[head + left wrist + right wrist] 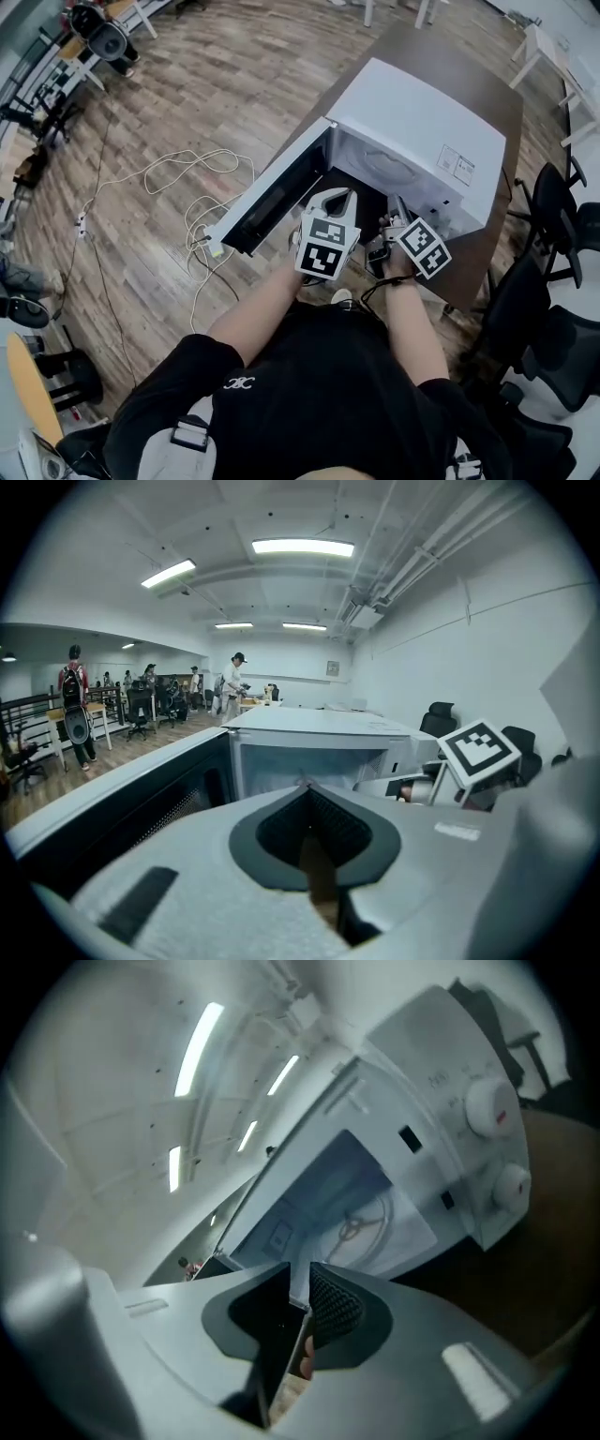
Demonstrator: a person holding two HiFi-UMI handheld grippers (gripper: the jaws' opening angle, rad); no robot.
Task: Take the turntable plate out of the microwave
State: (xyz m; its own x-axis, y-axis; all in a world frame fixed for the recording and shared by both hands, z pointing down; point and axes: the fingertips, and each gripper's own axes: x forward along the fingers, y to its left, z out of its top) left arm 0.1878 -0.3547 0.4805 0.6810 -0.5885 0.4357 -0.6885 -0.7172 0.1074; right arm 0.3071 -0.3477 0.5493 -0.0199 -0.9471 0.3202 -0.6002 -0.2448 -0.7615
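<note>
The turntable plate lies inside the white microwave, which stands on the brown tabletop with its door swung open to the left. Both claws hover in front of the opening, short of the plate. The left claw is clenched on nothing, and the right claw is slightly released, with a narrow empty gap between its jaws.
</note>
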